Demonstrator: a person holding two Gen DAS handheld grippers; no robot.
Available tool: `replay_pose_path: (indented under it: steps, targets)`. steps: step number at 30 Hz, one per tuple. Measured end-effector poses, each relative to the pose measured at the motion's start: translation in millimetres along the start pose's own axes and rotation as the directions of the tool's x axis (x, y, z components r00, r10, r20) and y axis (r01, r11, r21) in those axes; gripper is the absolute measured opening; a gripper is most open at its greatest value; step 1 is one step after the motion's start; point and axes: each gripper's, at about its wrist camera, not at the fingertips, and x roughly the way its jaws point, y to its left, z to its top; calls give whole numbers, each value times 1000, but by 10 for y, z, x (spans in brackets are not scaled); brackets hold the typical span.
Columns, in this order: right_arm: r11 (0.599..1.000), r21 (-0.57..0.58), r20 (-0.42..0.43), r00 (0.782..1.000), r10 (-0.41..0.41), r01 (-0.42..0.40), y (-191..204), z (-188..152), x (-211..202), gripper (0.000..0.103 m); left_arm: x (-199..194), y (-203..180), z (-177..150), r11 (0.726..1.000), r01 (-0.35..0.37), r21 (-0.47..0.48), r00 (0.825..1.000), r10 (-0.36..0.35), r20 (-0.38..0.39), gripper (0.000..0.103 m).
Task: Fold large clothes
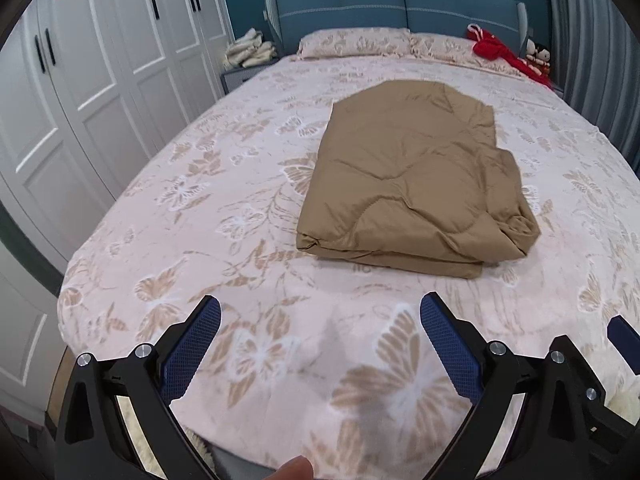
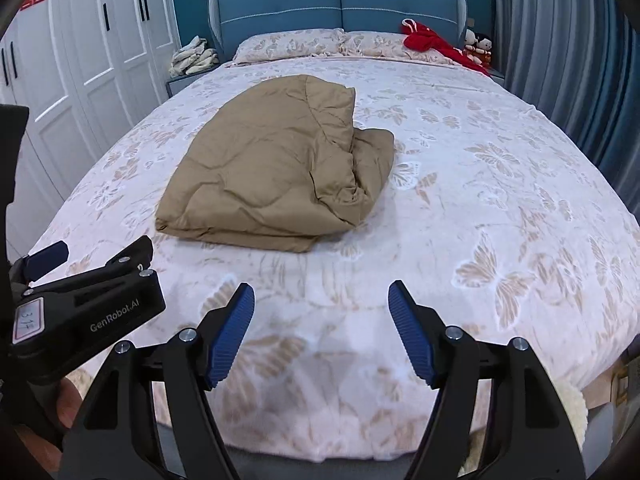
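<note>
A tan quilted garment (image 1: 412, 184) lies folded into a thick rectangle in the middle of the bed (image 1: 200, 240); it also shows in the right wrist view (image 2: 276, 172), with a bunched fold on its right side. My left gripper (image 1: 320, 312) is open and empty, held over the foot of the bed short of the garment. My right gripper (image 2: 322, 300) is open and empty, also over the foot of the bed. The left gripper's body (image 2: 88, 300) shows at the left of the right wrist view.
Two pillows (image 1: 356, 42) lie at the blue headboard (image 1: 396, 4). Red clothing (image 2: 436, 46) and dolls (image 2: 478, 46) sit at the far right corner. White wardrobes (image 1: 92, 80) line the left. A nightstand with pale folded items (image 2: 192, 58) stands far left. Curtains (image 2: 568, 60) hang right.
</note>
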Motion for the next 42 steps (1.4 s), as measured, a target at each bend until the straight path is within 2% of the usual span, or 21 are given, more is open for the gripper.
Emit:
replay_pose_path:
  steps: [5, 13, 42]
  targets:
    - [1000, -10, 3, 1000, -8, 8, 15, -89, -95, 70, -128, 15, -132, 999, -46, 9, 999, 45, 24, 98]
    - [1000, -10, -1, 1000, -24, 24, 72, -188, -155, 70, -159, 85, -303, 997, -70, -19, 997, 70, 20, 98]
    - [999, 0, -10, 999, -45, 45, 131, -239, -170, 70, -161, 173, -372, 997, -60, -42, 998, 60, 6, 97]
